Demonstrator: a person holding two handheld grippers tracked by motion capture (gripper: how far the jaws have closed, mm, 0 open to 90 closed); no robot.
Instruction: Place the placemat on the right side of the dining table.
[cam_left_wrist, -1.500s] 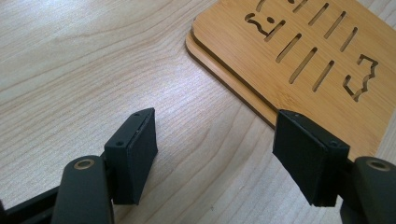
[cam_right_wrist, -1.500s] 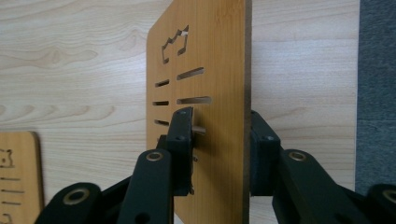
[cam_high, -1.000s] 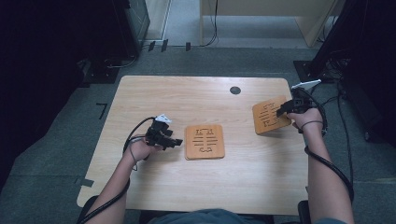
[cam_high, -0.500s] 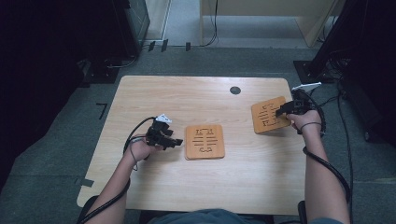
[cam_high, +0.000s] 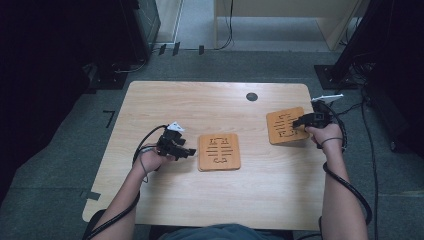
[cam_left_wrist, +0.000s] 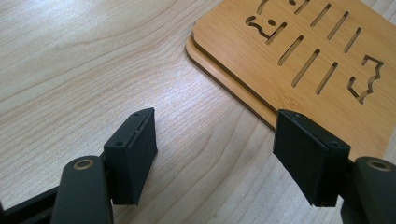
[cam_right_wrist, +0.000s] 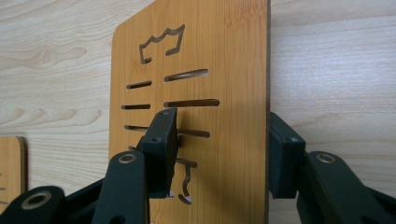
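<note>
High view first, at the left: the left gripper (cam_high: 176, 146) rests on the bench (cam_high: 200, 105) just left of the middle stack of wooden boards (cam_high: 219, 151). Its jaws stand partly open with nothing between them, only bare benchtop, so it looks to be waiting beside the stack rather than working it. Seen in the left gripper view, the stack (cam_left_wrist: 299, 56) is two flat boards lying one on the other, the lower one peeking out along the near edge; that offset would give a jaw something to catch.

Farther right, near the bench's right edge, lies the single board (cam_high: 286, 125), with the right gripper (cam_high: 306, 121) over its right side. Its jaws have just been opening; in the right gripper view they straddle the board (cam_right_wrist: 219, 56), one on its face, one beside its edge, and the grip looks loosened, as if the board has been set down there.

No writing or brand is readable; the boards carry only cut-out slots and crown-like shapes.
</note>
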